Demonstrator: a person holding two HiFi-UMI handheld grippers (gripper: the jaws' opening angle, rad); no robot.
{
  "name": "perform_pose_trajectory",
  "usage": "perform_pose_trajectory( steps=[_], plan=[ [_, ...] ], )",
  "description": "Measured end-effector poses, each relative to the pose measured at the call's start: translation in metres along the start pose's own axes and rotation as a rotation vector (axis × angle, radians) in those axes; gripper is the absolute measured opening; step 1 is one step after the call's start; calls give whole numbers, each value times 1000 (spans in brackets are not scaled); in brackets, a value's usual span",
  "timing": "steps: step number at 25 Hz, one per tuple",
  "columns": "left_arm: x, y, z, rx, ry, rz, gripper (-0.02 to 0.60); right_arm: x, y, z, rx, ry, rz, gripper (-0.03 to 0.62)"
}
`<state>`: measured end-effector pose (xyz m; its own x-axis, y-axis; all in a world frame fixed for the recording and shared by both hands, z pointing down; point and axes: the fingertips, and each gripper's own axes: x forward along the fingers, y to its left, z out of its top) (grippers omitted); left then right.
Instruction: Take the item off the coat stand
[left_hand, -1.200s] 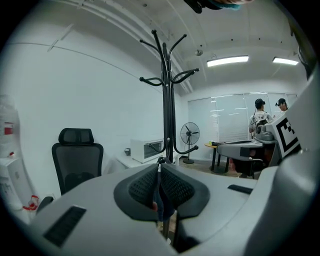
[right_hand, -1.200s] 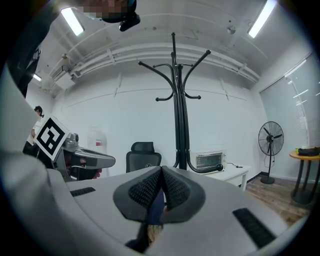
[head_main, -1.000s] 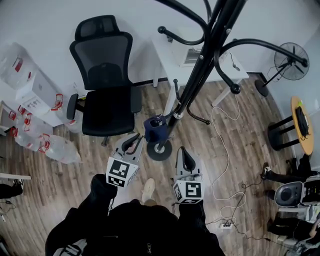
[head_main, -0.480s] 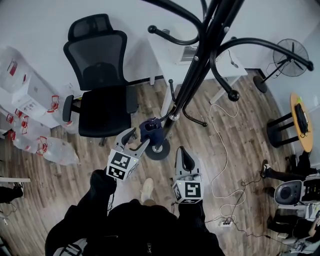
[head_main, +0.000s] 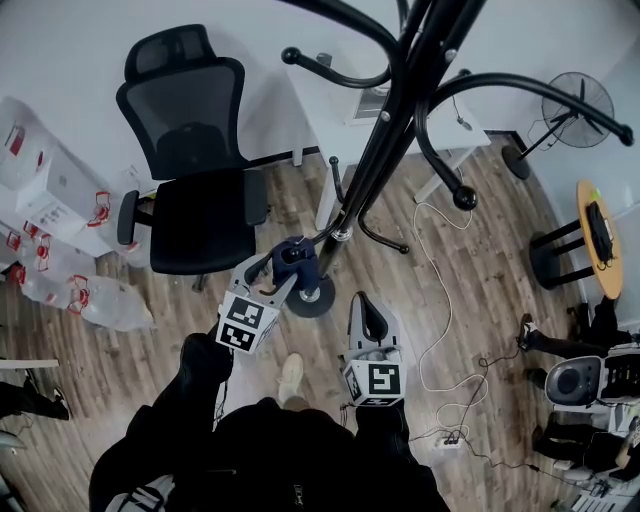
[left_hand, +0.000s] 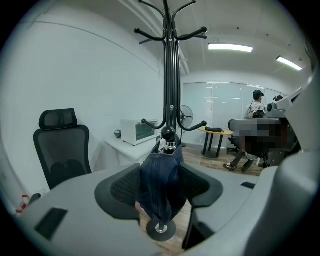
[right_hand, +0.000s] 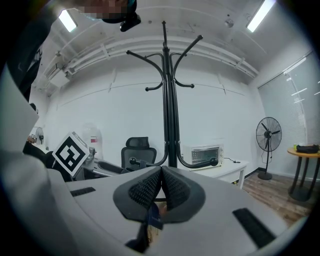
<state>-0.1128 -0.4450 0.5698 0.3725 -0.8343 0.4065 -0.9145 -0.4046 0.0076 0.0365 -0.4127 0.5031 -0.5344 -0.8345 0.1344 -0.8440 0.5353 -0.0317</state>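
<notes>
Stood on wood-plank office floor (head_main: 480, 220), white walls behind, facing tall black metal coat stand w/ curved knobbed hooks (head_main: 385, 130). Saw dark blue denim fabric item (left_hand: 160, 185) hung on a low hook knob, above stand's round base.

Had left gripper (head_main: 270, 278) spread wide w/ denim between jaws, pads either side, not seen pressing. Had right gripper (head_main: 366, 305) pressed together on nothing, low, apart from stand.

Judged step: reach done, grip not yet made. Next prob. called for closing on denim, then lifting up & over knob before pulling back.

Noted black mesh office chair (head_main: 195, 190) near on left, white desk (head_main: 340, 100) behind pole, hooks overhead. Judged open floor toward body the clearest way out; minded loose white cable (head_main: 440, 290) at right.
</notes>
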Motion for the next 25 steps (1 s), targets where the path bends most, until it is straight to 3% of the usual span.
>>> perform_pose_trajectory(
  steps=[11,25],
  plan=[
    [6,1,-2,-3,-4,36,48,-3,-8,-2,6,2,-15,16],
    [-5,2,11,-36,-36,44,32,-8,-10,2,5,-7,-24,17]
  ],
)
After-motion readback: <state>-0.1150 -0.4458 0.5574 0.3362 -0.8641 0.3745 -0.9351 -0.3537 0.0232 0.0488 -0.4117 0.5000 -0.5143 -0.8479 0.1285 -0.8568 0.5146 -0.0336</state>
